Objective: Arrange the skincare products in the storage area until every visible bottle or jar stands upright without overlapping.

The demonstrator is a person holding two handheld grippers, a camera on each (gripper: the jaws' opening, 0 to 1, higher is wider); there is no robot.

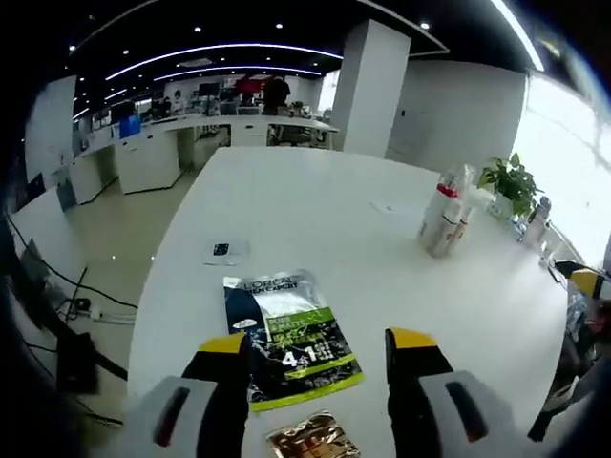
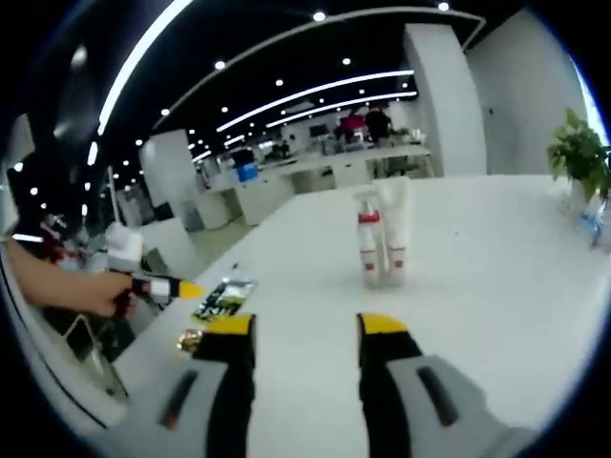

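Note:
Several white skincare tubes with red bands (image 2: pixel 382 239) stand upright together on the white table (image 2: pixel 496 248); they also show as the tubes (image 1: pixel 445 216) far right in the left gripper view. My right gripper (image 2: pixel 301 329) is open, short of the tubes, nothing between its jaws. My left gripper (image 1: pixel 318 345) is open above a flat dark-and-green L'Oreal sachet pack (image 1: pixel 291 336), with a small gold foil packet (image 1: pixel 310 437) lying nearer. In the right gripper view, the left gripper (image 2: pixel 158 286) held by a hand enters from the left, near the sachet pack (image 2: pixel 224 298).
A potted green plant (image 1: pixel 511 183) and small bottles (image 1: pixel 535 221) stand by the window at the table's far right. A small card (image 1: pixel 223 250) and a paper slip (image 1: pixel 385 206) lie on the table (image 1: pixel 315 210). Desks and people fill the office behind.

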